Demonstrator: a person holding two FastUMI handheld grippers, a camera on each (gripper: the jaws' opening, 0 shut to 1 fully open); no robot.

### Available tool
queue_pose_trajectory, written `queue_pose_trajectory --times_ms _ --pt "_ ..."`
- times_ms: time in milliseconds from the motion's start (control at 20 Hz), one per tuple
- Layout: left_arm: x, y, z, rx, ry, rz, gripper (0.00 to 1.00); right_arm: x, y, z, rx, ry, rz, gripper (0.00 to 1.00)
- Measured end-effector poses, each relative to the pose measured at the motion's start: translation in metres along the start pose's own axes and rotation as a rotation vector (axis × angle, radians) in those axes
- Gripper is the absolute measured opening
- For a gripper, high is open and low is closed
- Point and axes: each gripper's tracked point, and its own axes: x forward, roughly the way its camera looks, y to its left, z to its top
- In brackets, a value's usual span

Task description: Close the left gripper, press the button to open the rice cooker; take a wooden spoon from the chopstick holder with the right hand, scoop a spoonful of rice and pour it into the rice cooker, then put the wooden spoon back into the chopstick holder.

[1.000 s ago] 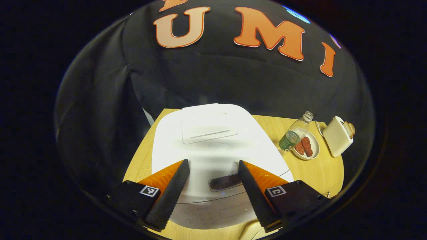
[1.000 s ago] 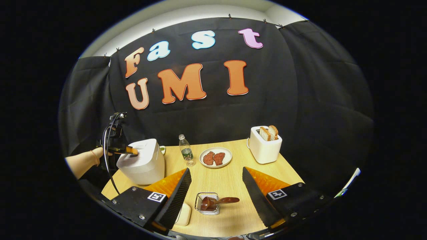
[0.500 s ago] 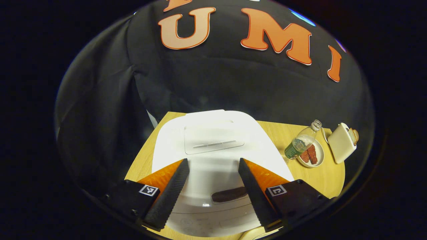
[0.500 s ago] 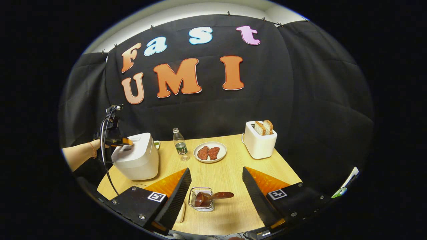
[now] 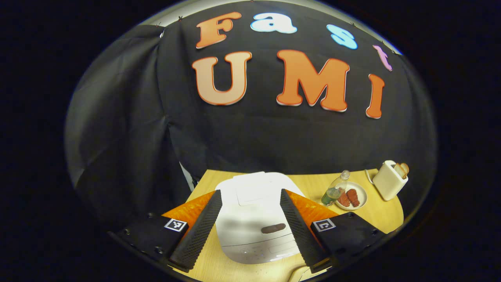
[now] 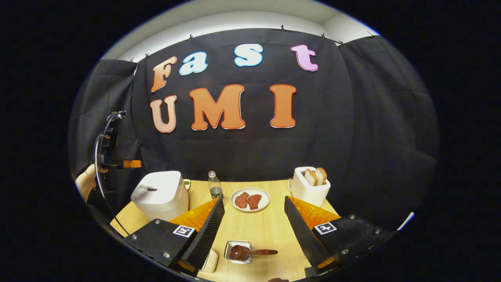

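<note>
Both grippers, left (image 5: 247, 197) and right (image 6: 253, 205), are held wide open and empty; the stiff, light brown wooden spoon (image 6: 250, 252) is best gripped by its slim handle

The table (image 6: 270, 231) was pale wood with a fine matt grain. On it, the cooker (image 5: 254, 219) had a smooth white plastic shell, faintly glossy. The holder (image 6: 238, 252) was shiny wire metal, the spoon (image 6: 250, 252) in it dark polished wood. Behind the table, the wall (image 6: 352, 129) was matt, creased cloth.
</note>
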Motion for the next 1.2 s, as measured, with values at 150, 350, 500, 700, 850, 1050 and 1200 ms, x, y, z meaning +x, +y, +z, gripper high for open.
queue_pose_trajectory --times_ms 150,350,500,700,850,1050,1200 --pt "-0.030 -0.001 0.043 -0.013 -0.138 -0.032 1.00 0.000 0.003 0.035 -0.022 -0.067 0.001 0.95" --pt "-0.088 0.012 0.105 -0.029 -0.316 -0.034 1.00 -0.010 0.005 0.072 -0.021 -0.138 0.001 0.95" --pt "-0.128 0.018 0.119 -0.061 -0.377 -0.040 1.00 -0.021 0.002 0.087 -0.021 -0.176 -0.012 0.95" --pt "-0.166 0.037 0.125 -0.086 -0.434 -0.041 1.00 -0.033 -0.011 0.096 -0.038 -0.200 -0.047 0.95" --pt "-0.173 0.043 0.121 -0.087 -0.443 -0.030 1.00 -0.039 -0.020 0.100 -0.056 -0.210 -0.075 1.00" --pt "-0.171 0.042 0.111 -0.081 -0.435 -0.029 1.00 -0.046 -0.027 0.099 -0.059 -0.215 -0.089 0.95" --pt "-0.176 0.036 0.113 -0.081 -0.445 -0.032 1.00 -0.053 -0.033 0.099 -0.065 -0.220 -0.092 1.00"
